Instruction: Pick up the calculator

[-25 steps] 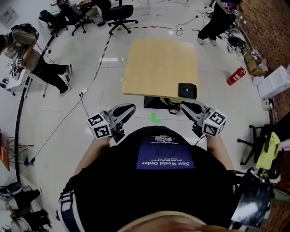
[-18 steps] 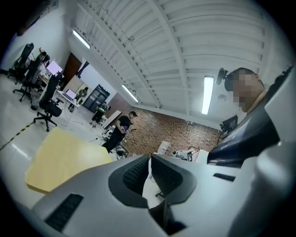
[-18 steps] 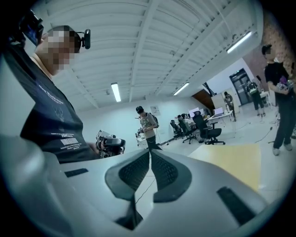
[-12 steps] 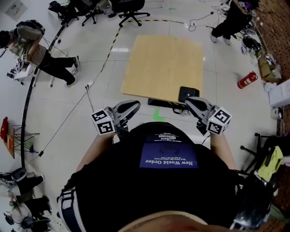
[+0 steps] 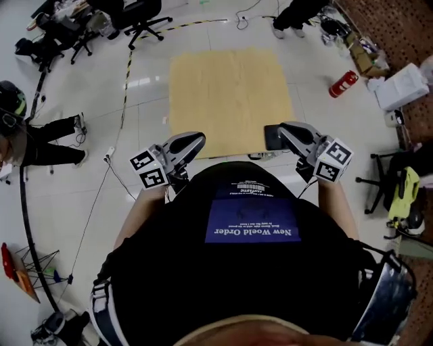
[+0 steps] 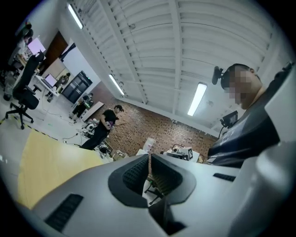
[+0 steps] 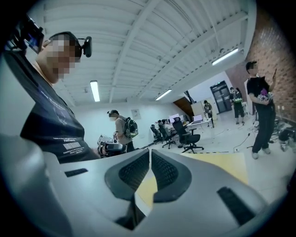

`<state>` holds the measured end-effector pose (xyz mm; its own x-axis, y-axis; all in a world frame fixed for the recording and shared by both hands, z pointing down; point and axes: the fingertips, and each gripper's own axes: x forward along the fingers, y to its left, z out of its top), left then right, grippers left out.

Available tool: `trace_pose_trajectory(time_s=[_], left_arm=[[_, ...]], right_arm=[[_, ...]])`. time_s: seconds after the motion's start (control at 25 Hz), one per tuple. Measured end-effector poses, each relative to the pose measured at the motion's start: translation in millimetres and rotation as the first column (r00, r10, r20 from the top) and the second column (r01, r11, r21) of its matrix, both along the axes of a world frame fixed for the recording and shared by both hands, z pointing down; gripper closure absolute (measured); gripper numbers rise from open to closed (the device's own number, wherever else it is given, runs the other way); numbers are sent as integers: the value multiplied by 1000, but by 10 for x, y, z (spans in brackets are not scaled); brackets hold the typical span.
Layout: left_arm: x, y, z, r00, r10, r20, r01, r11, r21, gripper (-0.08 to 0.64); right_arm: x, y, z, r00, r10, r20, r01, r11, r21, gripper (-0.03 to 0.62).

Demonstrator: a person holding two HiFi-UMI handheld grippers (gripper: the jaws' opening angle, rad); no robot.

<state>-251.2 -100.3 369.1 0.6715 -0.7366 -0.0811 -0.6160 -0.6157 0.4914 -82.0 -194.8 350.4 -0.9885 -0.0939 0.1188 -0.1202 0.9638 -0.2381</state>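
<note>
Black shirt (image 5: 169, 270), blue patch (image 5: 252, 219): "New World Order", upside down from head view; smaller print illegible.

From here, the square pale-wood table top (image 5: 230, 88) looks matt and smooth. On its near right corner, the flat black calculator (image 5: 271, 137) looks like dull plastic. The left gripper (image 5: 197, 139) and right gripper (image 5: 284, 126) have smooth grey plastic shells and ribbed black pads (image 7: 134, 172). Around the table, the white tiled floor (image 5: 145, 101) is glossy.

White tiled floor (image 5: 74, 196); pale wooden counter (image 5: 226, 88) centre. Brick wall (image 6: 152, 126), ceiling tube lights (image 6: 197, 98), black office chairs (image 5: 143, 12), red fire extinguisher (image 5: 343, 84).
</note>
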Motion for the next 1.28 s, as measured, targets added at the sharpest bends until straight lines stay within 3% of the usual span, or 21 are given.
trace_pose_trajectory(time_s=[0.2, 0.4, 0.56, 0.8, 1.04, 1.16, 1.28], left_arm=[[-426, -314, 32, 998, 65, -9, -65, 998, -10, 552], [-533, -526, 156, 995, 96, -7, -97, 995, -32, 552], [-419, -668, 221, 998, 66, 19, -65, 997, -52, 552], [-296, -845, 227, 997, -32, 69, 39, 995, -93, 552], [309, -1302, 334, 983, 23, 183, 3, 990, -138, 551], [803, -1832, 507, 968, 107, 226, -67, 981, -180, 551], [1373, -2139, 854, 933, 235, 273, -166, 952, -256, 551]], right_arm=[[-284, -140, -29, 994, 109, 27, -108, 992, -59, 604], [-403, -314, 63, 982, 187, -27, -188, 982, -25, 604], [-263, -579, 62, 976, 217, -29, -217, 976, -2, 604], [-119, -856, -42, 986, 165, 19, -166, 986, 4, 604], [504, -1224, 96, 974, 219, 62, -216, 975, -41, 604], [963, -1619, 269, 958, 280, 56, -276, 959, -73, 604], [1435, -1686, 554, 940, 340, 19, -337, 936, -106, 604]])
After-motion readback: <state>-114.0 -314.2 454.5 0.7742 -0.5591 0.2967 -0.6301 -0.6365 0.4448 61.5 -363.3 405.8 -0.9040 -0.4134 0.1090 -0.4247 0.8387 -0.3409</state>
